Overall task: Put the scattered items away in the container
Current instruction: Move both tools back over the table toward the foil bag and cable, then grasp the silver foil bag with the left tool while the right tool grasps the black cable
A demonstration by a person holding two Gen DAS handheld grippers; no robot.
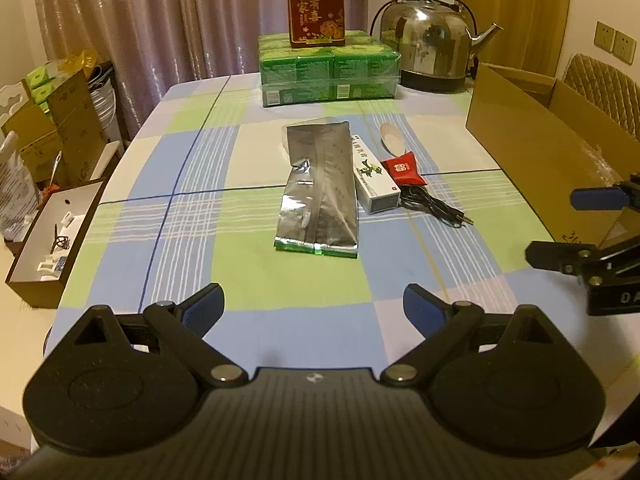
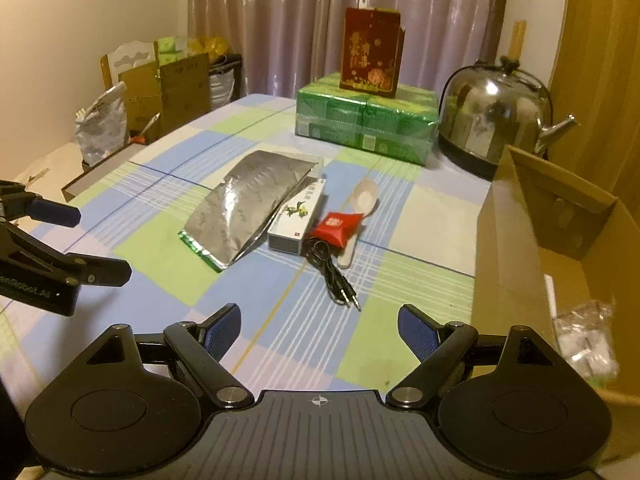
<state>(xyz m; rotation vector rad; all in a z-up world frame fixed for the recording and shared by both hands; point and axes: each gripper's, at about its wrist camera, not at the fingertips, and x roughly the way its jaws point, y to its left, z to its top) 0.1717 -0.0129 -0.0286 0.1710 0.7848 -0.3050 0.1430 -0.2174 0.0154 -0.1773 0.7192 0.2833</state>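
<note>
A silver foil pouch (image 1: 320,188) lies flat at the centre of the left wrist view, its green-edged end toward the bottom of the frame. Just beside its right edge lies a narrow white box (image 1: 374,178) with green print, and against that box's right side sits a small red packet (image 1: 404,170), which rests over the handle of a pale plastic spoon (image 1: 392,136) whose bowl shows higher in the frame. A coiled black audio cable (image 1: 434,206) trails from under the red packet toward the lower right, its plugs lying on the checked tablecloth (image 1: 256,280). The open cardboard box (image 1: 532,152) fills the right side of that view; in the right wrist view a clear plastic bag (image 2: 586,336) with small contents lies inside it at the right edge. The left gripper (image 1: 314,308) hangs at the bottom centre of its own view, jaws spread wide with nothing between them, above bare cloth short of the pouch. The right gripper (image 2: 320,330) hangs likewise at the bottom centre of its view, jaws wide and empty, the cable's plugs just above the gap. At the top of the frame stand a green wrapped pack (image 1: 330,68) with a red carton (image 1: 316,6) on it and a steel kettle (image 1: 432,50).
</note>
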